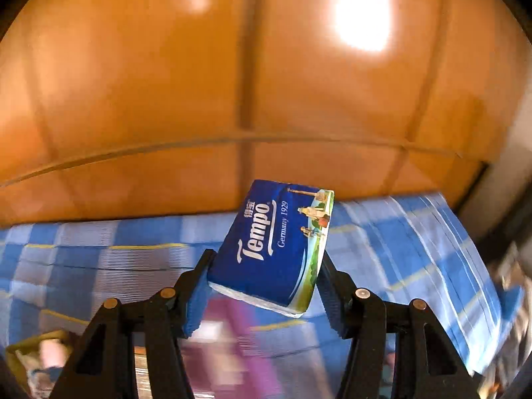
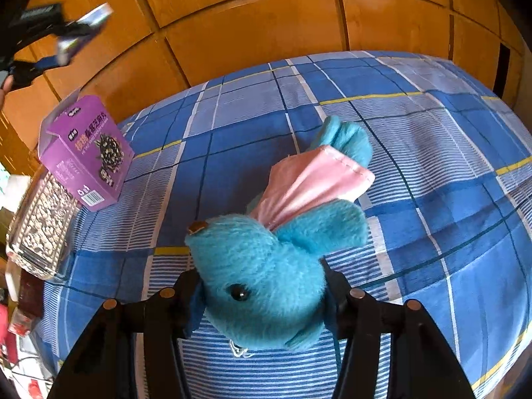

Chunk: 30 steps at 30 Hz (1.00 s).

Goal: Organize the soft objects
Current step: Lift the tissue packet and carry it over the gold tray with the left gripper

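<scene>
Soft things sit in both pairs of tongs. Between the fingers of the left gripper (image 1: 266,286) is a blue rectangular plastic-wrapped pack of Tempo paper tissues (image 1: 276,249), tilted, its long sides pressed by the blue ridged pads (image 1: 196,302); the jaws stand about half open, closed on the pack. Beyond and below it, the blue checked bedsheet (image 1: 99,259) is smeared with motion blur, and glossy orange wooden wall panels (image 1: 166,83) rise ahead of the tongs.

The right gripper (image 2: 262,302) has its jaws about half open around the head of a turquoise plush bird toy with a pink fabric cape (image 2: 266,276). The fingers flank the head closely, but the fur hides the pads, so I cannot tell whether they press it. The toy's body stretches ahead of the fingertips and lies on the sheet. To the left of these tongs stands a purple cardboard snack box (image 2: 86,156), tilted, beside a clear plastic tray of speckled pieces (image 2: 40,226). Far up to the left, the other gripper shows, holding its pack in the air.
</scene>
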### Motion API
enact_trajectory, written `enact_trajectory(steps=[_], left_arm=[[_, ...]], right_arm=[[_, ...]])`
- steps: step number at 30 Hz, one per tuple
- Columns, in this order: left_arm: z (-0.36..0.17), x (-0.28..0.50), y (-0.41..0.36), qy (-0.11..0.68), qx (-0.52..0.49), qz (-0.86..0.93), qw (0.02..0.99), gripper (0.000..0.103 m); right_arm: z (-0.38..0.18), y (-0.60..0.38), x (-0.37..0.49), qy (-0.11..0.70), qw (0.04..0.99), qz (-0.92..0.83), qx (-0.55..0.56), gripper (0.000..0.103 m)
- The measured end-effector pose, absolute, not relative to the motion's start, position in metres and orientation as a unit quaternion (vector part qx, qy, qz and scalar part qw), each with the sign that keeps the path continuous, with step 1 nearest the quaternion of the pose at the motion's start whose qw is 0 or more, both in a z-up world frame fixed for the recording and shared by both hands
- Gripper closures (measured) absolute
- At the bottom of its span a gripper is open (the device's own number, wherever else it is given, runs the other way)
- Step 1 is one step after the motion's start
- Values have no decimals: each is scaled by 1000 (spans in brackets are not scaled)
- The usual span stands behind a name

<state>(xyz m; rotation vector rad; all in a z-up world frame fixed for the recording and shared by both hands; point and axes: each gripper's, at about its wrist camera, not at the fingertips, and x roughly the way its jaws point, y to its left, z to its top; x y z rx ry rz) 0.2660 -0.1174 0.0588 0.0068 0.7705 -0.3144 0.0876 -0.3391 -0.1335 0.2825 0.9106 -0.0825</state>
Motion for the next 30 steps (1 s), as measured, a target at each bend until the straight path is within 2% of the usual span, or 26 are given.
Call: enact_trajectory(steps=[7,16,23,30], left_arm=[[53,246,47,372,-54,-50,925,44],[-3,137,229,394,-141,57,906,44],[-47,67,285,413,-199,110,882,44],[-89,41,273,445,-214,107,863,43]], right_arm=[[-136,-321,89,437,894,-50,85,46],[-137,-316,91,441,892,-63,72,48],[-138,-313,94,447,889,-72,73,48],[-139,-311,98,455,884,-82,73,48]])
